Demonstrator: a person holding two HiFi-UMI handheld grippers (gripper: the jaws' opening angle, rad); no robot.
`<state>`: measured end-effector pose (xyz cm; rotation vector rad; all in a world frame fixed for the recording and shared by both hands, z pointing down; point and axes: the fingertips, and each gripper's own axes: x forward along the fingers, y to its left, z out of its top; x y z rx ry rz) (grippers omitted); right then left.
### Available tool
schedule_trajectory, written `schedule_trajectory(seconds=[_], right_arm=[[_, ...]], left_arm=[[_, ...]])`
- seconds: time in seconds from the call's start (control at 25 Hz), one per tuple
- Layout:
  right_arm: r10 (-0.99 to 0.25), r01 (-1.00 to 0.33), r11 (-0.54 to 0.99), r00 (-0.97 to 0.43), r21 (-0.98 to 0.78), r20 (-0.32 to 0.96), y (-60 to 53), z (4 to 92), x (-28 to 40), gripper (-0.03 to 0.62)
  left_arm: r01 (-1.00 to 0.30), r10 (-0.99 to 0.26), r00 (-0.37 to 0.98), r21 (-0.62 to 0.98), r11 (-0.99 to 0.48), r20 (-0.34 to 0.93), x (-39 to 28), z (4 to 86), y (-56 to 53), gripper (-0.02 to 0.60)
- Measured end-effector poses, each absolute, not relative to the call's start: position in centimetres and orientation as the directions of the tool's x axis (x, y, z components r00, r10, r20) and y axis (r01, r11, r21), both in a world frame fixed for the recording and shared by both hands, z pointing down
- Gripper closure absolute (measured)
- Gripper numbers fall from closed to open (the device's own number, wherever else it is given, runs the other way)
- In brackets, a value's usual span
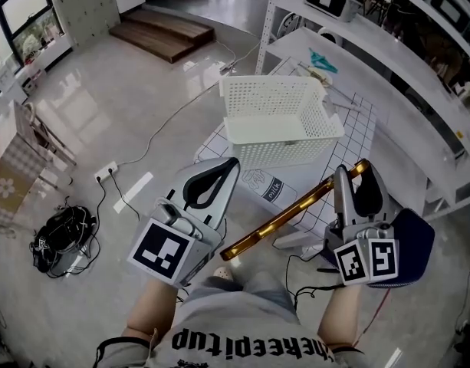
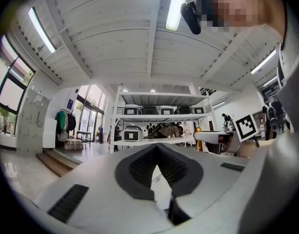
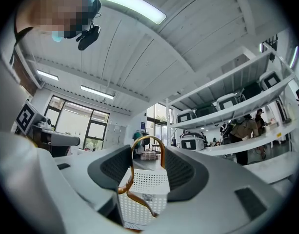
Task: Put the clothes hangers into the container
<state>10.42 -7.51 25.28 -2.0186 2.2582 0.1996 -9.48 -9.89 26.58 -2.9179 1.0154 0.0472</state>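
The white basket (image 1: 284, 153) stands open-topped at the near-left part of the gridded tabletop (image 1: 359, 119), its front wall close to the edge. Bare floor (image 1: 142, 106) lies wide open to its left, while a long shelf (image 1: 388, 67) hems in the right side. The right gripper (image 1: 357, 176) is clamped on the gold hanger (image 1: 288, 215), which slants down-left in front of the basket, apart from it, with its low end near the left gripper (image 1: 231, 162). The left gripper is closed with nothing in it.

Only the right gripper view shows the hook (image 3: 148, 137) arching between the pads, with the basket beyond. The left gripper view shows bare tips meeting.
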Motion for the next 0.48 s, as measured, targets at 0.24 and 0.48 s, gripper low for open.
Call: schedule_trajectory(seconds=[0.24, 0.48], right_arm=[[-0.980, -0.995, 0.092, -0.096, 0.030, -0.173, -8.2, 24.7, 10.8, 0.347], [-0.979, -0.994, 0.086, -0.096, 0.062, -0.180, -9.8, 23.7, 12.1, 0.347]], left_arm=[[-0.614, -0.613, 0.789, -0.027, -0.789, -0.027, -9.3, 26.9, -10.7, 0.568], [-0.632, -0.631, 0.775, -0.038, -0.774, -0.046, -8.8, 26.6, -12.5, 0.568]])
